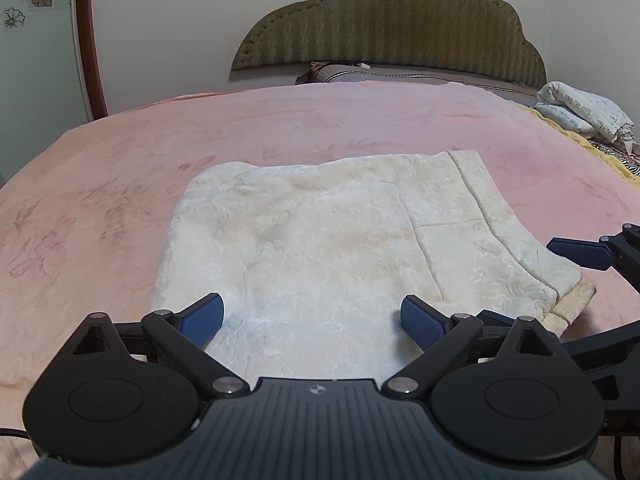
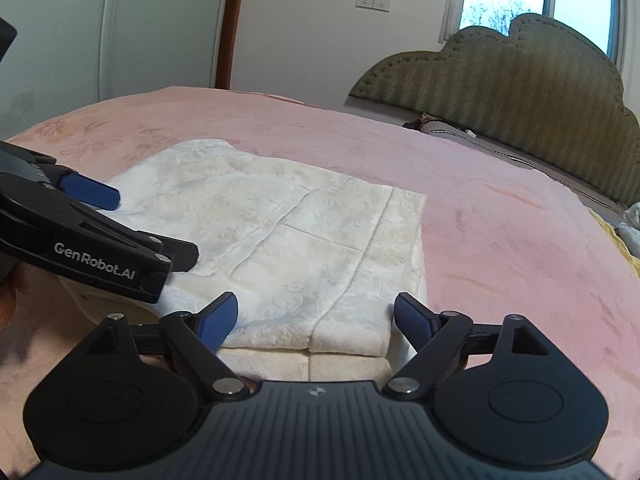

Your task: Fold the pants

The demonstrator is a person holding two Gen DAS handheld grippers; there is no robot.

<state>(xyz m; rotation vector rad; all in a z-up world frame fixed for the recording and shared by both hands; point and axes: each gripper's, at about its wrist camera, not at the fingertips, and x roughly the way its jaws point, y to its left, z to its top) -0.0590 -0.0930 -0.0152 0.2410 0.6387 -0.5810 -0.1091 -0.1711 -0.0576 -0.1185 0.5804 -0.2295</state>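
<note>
Cream-white fluffy pants (image 1: 320, 236) lie folded into a rough rectangle on the pink blanket; they also show in the right wrist view (image 2: 280, 240). My left gripper (image 1: 312, 316) is open, its blue fingers spread over the near edge of the pants, holding nothing. My right gripper (image 2: 316, 320) is open over the near right corner, where the folded layers are stacked. The right gripper's finger (image 1: 576, 254) shows at the right edge of the left wrist view. The left gripper (image 2: 92, 232) shows at the left of the right wrist view.
The pink blanket (image 1: 120, 180) covers the bed. An olive padded headboard (image 1: 392, 28) stands at the far end, with pillows below it. A folded patterned white cloth (image 1: 588, 116) lies at the far right. A wooden door frame (image 1: 90, 40) stands at the left.
</note>
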